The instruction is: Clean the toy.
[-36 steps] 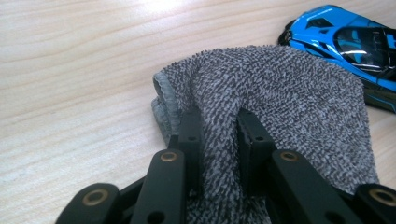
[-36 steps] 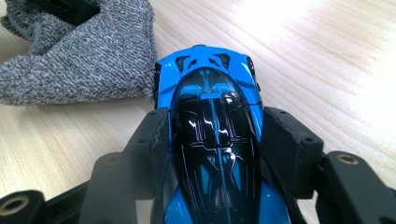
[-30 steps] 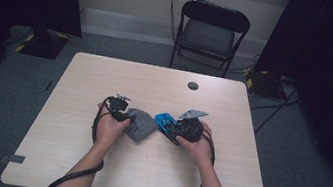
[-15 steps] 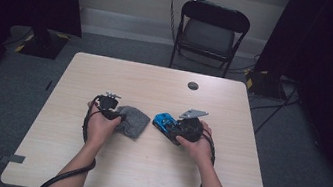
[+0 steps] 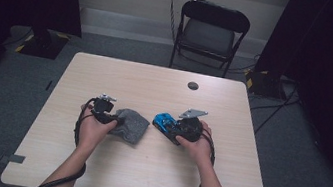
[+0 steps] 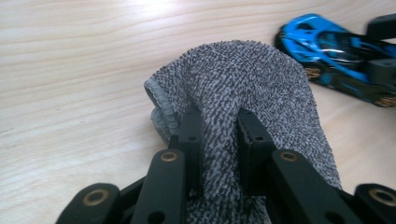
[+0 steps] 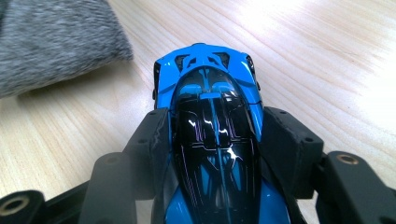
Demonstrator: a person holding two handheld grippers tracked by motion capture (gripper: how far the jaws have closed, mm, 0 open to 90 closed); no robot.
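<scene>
Grey-and-black speckled sock (image 6: pixel 243 88), bright blue toy car (image 7: pixel 212 116) with glossy black roof, pale wood-grain table (image 5: pixel 140 180).

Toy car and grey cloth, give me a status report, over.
Left gripper shut on grey cloth. Right gripper shut on blue toy car, on the table. Cloth and car apart, nothing between them.

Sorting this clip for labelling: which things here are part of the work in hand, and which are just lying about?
In use:
- grey sock, pinched by the left gripper
- blue toy car, clamped in the right gripper

Lying about:
- small dark disc on the table
- folding chair behind the table
</scene>
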